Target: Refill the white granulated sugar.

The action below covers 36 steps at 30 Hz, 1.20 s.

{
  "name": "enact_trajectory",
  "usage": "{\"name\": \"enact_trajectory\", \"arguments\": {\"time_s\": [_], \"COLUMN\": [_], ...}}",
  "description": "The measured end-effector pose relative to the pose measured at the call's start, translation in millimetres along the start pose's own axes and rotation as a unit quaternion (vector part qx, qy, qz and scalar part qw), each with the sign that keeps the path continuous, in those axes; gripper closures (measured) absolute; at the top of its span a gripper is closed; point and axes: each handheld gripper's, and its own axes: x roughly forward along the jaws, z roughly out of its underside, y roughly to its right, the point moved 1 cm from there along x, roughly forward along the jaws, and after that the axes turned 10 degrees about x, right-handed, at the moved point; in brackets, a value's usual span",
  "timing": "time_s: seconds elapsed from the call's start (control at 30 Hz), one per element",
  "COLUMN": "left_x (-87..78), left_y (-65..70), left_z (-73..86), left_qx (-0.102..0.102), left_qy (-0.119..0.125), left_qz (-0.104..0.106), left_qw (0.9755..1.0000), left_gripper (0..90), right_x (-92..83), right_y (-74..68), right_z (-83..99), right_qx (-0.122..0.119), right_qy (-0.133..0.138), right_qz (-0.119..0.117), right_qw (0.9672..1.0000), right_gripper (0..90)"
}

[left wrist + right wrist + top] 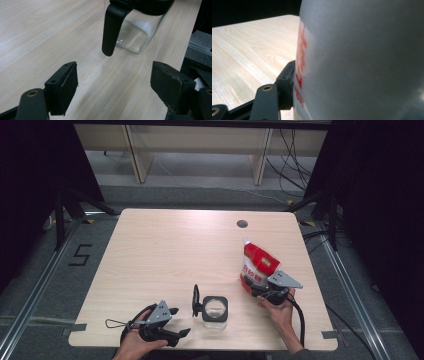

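Jaws of the right gripper (256, 289) pinch the upright bag (257, 263), its long axis vertical; left gripper (177, 321) jaws spread.

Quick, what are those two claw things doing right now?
Left gripper: open, holding nothing, jaws apart before the glass jar.
Right gripper: closed on the red-and-white bag.

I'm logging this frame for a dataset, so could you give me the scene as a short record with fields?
surface: wooden table
jar: clear glass jar, black rim, lid hinged open, standing near the front edge
bag: red and white bag, upright at the right
left gripper: left gripper open, jaws apart, aimed at the jar, not touching
right gripper: right gripper at the bag's lower part, one jaw against it
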Motion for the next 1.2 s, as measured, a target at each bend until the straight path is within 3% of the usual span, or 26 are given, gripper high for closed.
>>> {"name": "enact_trajectory", "arguments": {"time_s": [0.03, 0.1, 0.13, 0.17, 0.27, 0.43, 0.5, 0.57, 0.67, 0.7, 0.73, 0.8, 0.93, 1.1, 1.13, 1.17, 1.2], "left_x": [-0.1, -0.3, 0.1, 0.1, -1.1, 0.9, 0.8, -0.1, 0.2, 0.6, 0.6, 0.8, 1.0, 1.3, 0.1, 0.3, 0.2], "left_y": [0.0, -0.5, 1.3, 1.5, -1.3, 1.9, 1.9, 0.7, -0.3, 0.1, 0.1, -0.5, -1.7, -1.1, -2.9, -2.7, -2.8], "left_z": [0.0, 0.1, 0.4, 0.5, 0.3, 0.4, 0.2, 0.5, 0.5, 0.5, 0.5, 0.3, 0.4, 0.4, 0.7, 0.7, 0.6], "left_qx": [0.001, 0.001, -0.015, -0.018, 0.001, -0.024, -0.024, -0.018, -0.013, -0.016, -0.016, -0.012, -0.005, -0.007, 0.003, 0.001, 0.001], "left_qy": [0.0, 0.0, 0.001, 0.002, -0.001, 0.006, 0.007, 0.001, 0.001, 0.001, 0.001, 0.002, 0.004, 0.007, -0.003, -0.002, -0.001], "left_qz": [-0.001, -0.003, -0.005, -0.003, -0.003, -0.002, -0.002, -0.002, -0.001, -0.002, -0.002, -0.001, -0.003, -0.004, -0.004, -0.004, -0.004], "left_qw": [1.0, 1.0, 0.9999, 0.9998, 1.0, 0.9997, 0.9997, 0.9998, 0.9999, 0.9999, 0.9999, 0.9999, 1.0, 0.9999, 1.0, 1.0, 1.0], "left_gripper": [21.6, 21.6, 21.6, 21.6, 21.6, 21.6, 21.6, 21.6, 21.6, 21.5, 21.6, 21.6, 21.6, 21.5, 21.6, 21.5, 21.5], "right_x": [-1.8, -1.2, -2.2, -5.1, -8.1, -24.3, -27.8, -35.3, -43.2, -47.5, -47.5, -51.3, -56.7, -64.5, -66.2, -68.0, -70.3], "right_y": [-2.6, -2.3, -4.3, -6.3, -5.0, -12.8, -14.1, -19.2, -28.4, -35.0, -35.0, -42.5, -51.4, -58.8, -59.8, -59.9, -61.0], "right_z": [-0.2, -3.4, -3.6, -3.6, -6.4, -17.6, -20.7, -26.5, -30.0, -30.6, -30.6, -30.2, -29.2, -27.5, -27.2, -27.4, -26.7], "right_qx": [0.003, -0.04, -0.041, -0.035, -0.057, -0.08, -0.092, -0.136, -0.161, -0.182, -0.182, -0.217, -0.24, -0.278, -0.284, -0.298, -0.298], "right_qy": [-0.008, 0.006, 0.003, 0.002, 0.006, 0.021, 0.021, 0.023, 0.018, 0.013, 0.013, 0.002, -0.006, -0.019, -0.022, -0.023, -0.026], "right_qz": [0.007, 0.011, 0.013, 0.023, 0.026, 0.033, 0.031, 0.039, 0.041, 0.041, 0.041, 0.043, 0.04, 0.054, 0.056, 0.058, 0.063], "right_qw": [0.9999, 0.9991, 0.9991, 0.9991, 0.998, 0.996, 0.9951, 0.9897, 0.9859, 0.9823, 0.9823, 0.9752, 0.97, 0.9589, 0.9569, 0.9525, 0.9522], "right_gripper": [39.1, 39.4, 39.6, 39.7, 39.9, 40.1, 40.1, 40.2, 40.2, 40.2, 40.2, 40.2, 40.3, 40.4, 40.4, 40.4, 40.4]}}
